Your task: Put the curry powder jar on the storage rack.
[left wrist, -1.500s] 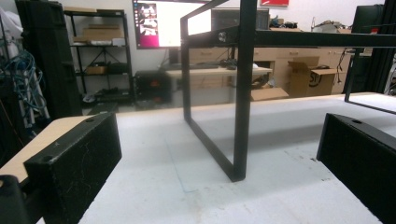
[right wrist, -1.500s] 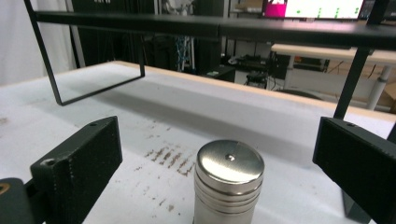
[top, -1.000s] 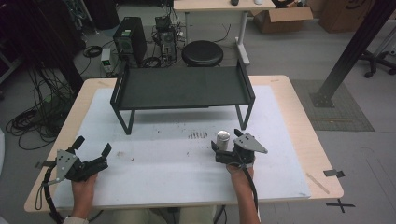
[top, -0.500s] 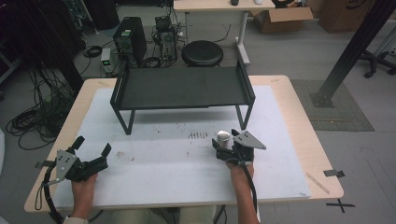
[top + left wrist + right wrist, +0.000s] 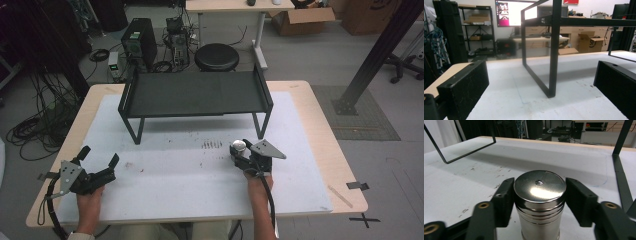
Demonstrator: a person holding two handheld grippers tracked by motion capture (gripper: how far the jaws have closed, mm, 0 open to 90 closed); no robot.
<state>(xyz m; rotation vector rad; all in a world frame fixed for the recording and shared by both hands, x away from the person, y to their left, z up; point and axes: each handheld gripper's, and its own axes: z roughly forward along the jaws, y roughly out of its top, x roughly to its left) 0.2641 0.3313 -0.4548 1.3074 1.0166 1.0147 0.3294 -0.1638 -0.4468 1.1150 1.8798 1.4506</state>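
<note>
Over the last second the right gripper [image 5: 239, 151] has barely shifted — it sits at the same spot on the white mat [image 5: 190, 175], with the steel shaker [image 5: 539, 202] upright between its fingers [image 5: 503, 200]. From the right gripper view the two black pads stand on either side of the shaker's body just under the lid, very close or just touching; I cannot tell for certain that they are pressing, but the fit looks like a grip closed on the can. With nothing lifted and nothing moved, my reading is that the grasp has just been settled and the carry has not begun.

The left gripper [image 5: 97, 170] has also held its place near the front left edge of the worktop [image 5: 320, 125], fingers spread wide and empty, the mat bare between them in the left gripper view.

Farther off, the shaker stands just in front of the right front leg of the black rack [image 5: 195, 95] — that leg and the long foot bar beside it are the nearest things to clip on a forward move. The rack's flat shelf above is bare, and the mat to the left of the shaker lies open as far as the left gripper. Beyond the rack the worktop ends close, with a stool [image 5: 216, 56] and floor behind.
</note>
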